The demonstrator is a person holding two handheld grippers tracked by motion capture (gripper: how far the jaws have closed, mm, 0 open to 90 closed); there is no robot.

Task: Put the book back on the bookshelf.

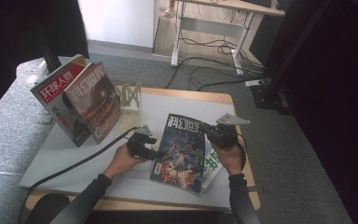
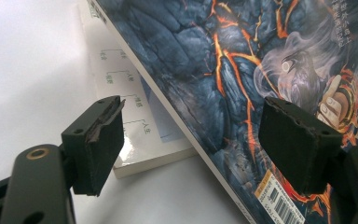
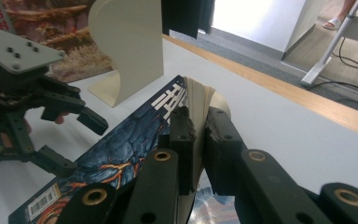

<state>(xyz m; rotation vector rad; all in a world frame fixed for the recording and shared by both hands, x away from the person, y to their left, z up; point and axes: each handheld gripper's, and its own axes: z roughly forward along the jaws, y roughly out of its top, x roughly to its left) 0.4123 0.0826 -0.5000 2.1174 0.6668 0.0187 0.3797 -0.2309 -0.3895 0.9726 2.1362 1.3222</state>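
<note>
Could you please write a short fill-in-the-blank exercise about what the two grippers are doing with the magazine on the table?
1. The right gripper is shut on the edge of the dark blue magazine with orange lava art, lifting that ____ off the white board.
2. The left gripper has its jaws ____ around the magazine's other edge.
3. A book with a ____ cover lies under the magazine.

Missing words: edge; open; green
</note>
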